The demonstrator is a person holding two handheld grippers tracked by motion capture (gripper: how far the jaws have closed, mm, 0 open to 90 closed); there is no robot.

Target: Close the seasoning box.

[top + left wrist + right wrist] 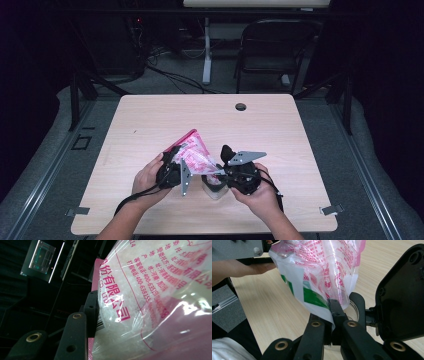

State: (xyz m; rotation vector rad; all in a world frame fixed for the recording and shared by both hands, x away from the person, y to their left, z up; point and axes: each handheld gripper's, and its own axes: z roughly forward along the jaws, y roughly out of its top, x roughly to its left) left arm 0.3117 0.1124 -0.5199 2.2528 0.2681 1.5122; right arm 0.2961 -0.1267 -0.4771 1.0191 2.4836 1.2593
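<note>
High view showed a person at a light wooden table [150,120], with one gripper in each hand and a plastic bag [196,152] held up between them, above the near middle of the table. The bag was clear with pink print and a pink edge, and it had white grains inside. The left gripper [172,170] was at the bag's near left side. In the left gripper view, the bag [155,302] stood right against the one black finger [91,312] that could be seen, pressing on its side; the jaws were about half closed around it, so it held the bag. The right gripper [227,175] was at the bag's lower right corner. In the right gripper view, its jaws were fully closed and pinched the lower edge of the bag [319,277]. Under this corner stood a small clear container [215,189] on the table, just beside the right gripper.
</note>
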